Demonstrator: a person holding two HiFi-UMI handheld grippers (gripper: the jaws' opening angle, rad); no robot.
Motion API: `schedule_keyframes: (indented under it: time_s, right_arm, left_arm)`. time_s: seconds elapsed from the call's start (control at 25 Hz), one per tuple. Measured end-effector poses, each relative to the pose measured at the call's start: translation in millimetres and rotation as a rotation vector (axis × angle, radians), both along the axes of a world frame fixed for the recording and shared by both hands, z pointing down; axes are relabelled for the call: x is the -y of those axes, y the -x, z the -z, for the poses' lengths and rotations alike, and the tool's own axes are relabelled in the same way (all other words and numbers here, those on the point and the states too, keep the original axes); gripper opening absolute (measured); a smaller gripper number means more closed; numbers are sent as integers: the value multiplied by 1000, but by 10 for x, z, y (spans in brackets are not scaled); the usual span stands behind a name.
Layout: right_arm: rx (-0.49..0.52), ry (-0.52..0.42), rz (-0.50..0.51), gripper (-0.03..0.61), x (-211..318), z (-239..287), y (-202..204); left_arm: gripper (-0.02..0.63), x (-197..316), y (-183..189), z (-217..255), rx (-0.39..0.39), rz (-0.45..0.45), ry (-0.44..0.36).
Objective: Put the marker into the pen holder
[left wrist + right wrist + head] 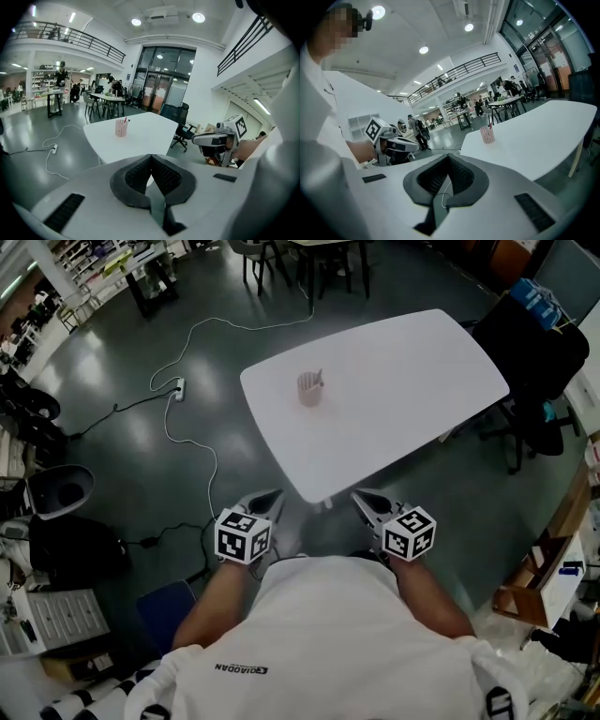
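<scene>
A white table (412, 399) stands on a grey floor (112, 456), a black office chair (530, 367) just beside it. A white power strip (178, 387) lies well apart.

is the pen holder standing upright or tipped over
Upright: the pen holder stands mouth up on the table, with a marker sticking out its top.

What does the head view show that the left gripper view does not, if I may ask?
Only the head view: the person's white shirt and the marker cube on the left tongs. Only the left gripper view: those tongs' ribbed pads closed together with nothing between, plus ceiling lights, a balcony railing and glass doors. Both: the white table, the pink pen holder on it, the right tongs and the white power strip on the floor.
</scene>
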State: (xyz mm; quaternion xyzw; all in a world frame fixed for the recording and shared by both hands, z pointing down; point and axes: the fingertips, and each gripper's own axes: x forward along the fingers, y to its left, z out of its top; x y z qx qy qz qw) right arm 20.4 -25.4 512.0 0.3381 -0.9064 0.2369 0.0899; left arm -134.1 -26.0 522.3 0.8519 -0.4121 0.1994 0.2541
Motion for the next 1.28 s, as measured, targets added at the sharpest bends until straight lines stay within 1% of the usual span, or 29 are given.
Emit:
schedule_keyframes:
  time_s: [0.28,0.44,0.6,0.72,0.84,1.04,1.28]
  right_arm:
    - [-17,8,-42,18,-112,-27,122]
    - [-28,-7,-53,18,-194,44,203]
    - [-37,-14,-65,20,-225,65,145]
    - [-44,-3,-70,19,-265,16,128]
    - [-44,0,-72,18,-292,-3,150]
    - [-49,-33,-64,18,-292,84,153]
    - [-57,-44,-69,18,-278,112,130]
  left_arm:
    - [26,-61,138,-50,-20,-32,1]
    - [26,-123,195,-20,-32,-47,-6]
    - [26,-122,144,1,-41,-58,-16]
    - [26,-164,140,-31,-37,-71,-12]
    - [26,-196,191,-51,-36,-64,-10]
    - [26,-167,201,-5,-48,-42,-19]
    - [26,-187,179,21,-46,-46,-24]
